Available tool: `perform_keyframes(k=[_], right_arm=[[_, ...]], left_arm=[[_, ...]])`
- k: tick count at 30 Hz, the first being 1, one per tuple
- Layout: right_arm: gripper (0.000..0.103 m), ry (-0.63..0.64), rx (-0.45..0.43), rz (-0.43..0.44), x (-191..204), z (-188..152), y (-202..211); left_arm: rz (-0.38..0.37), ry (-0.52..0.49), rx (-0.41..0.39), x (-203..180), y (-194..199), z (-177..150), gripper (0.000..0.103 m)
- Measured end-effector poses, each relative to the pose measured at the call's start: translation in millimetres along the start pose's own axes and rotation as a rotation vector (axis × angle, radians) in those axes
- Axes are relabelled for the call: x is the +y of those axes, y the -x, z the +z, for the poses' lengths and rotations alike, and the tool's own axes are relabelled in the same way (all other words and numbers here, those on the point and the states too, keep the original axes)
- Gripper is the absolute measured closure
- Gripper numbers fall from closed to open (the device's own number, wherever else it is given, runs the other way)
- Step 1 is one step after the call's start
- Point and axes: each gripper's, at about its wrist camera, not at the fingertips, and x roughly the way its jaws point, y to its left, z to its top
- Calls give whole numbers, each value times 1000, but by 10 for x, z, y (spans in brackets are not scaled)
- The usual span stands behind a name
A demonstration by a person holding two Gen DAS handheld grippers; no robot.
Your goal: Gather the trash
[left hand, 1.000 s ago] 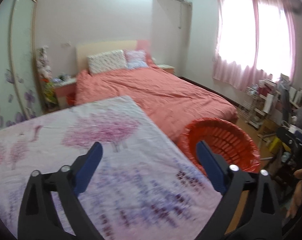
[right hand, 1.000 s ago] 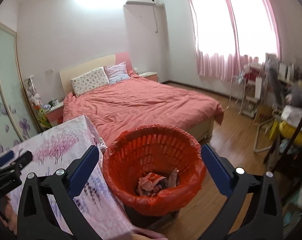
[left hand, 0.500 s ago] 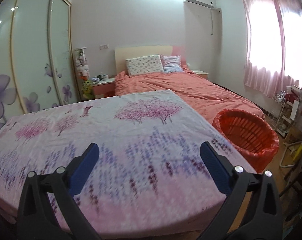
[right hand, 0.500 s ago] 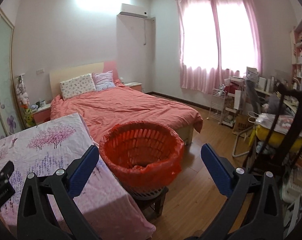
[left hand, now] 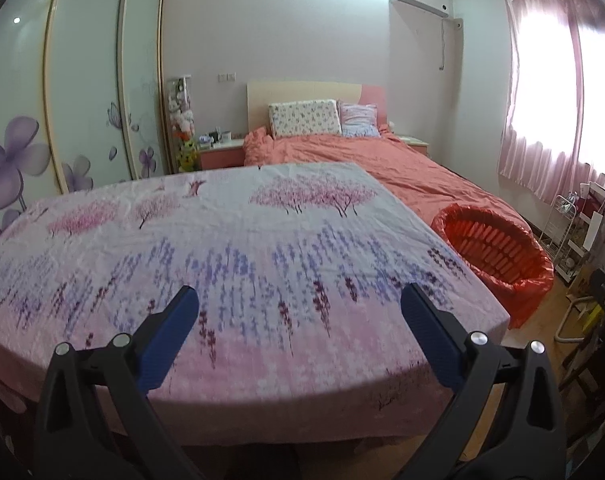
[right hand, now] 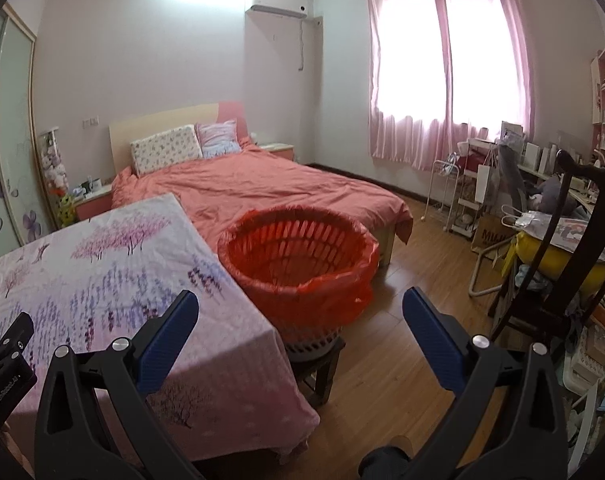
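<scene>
My left gripper [left hand: 298, 312], spread empty, views the desk [left hand: 242, 248]; my right gripper [right hand: 300, 314], likewise, alone shows the bin [right hand: 298, 256] on its stool [right hand: 322, 364].

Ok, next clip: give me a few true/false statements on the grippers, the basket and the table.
1. The left gripper is open and holds nothing. True.
2. The right gripper is shut on a wrapper. False: its jaws are apart and empty.
3. The basket is lined with a red bag. True.
4. The basket stands on the bed. False: it sits on a small stool beside the table.
5. Trash lies on the tablecloth. False: none shows on it.
</scene>
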Motion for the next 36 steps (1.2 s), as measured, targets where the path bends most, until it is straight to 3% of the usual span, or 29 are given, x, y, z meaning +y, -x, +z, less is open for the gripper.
perform_keyframes(k=[36], right_arm=[[2,10,56,41,58,-125,-9]], left_arm=[[-22,47,60,45,-37,-125,4]])
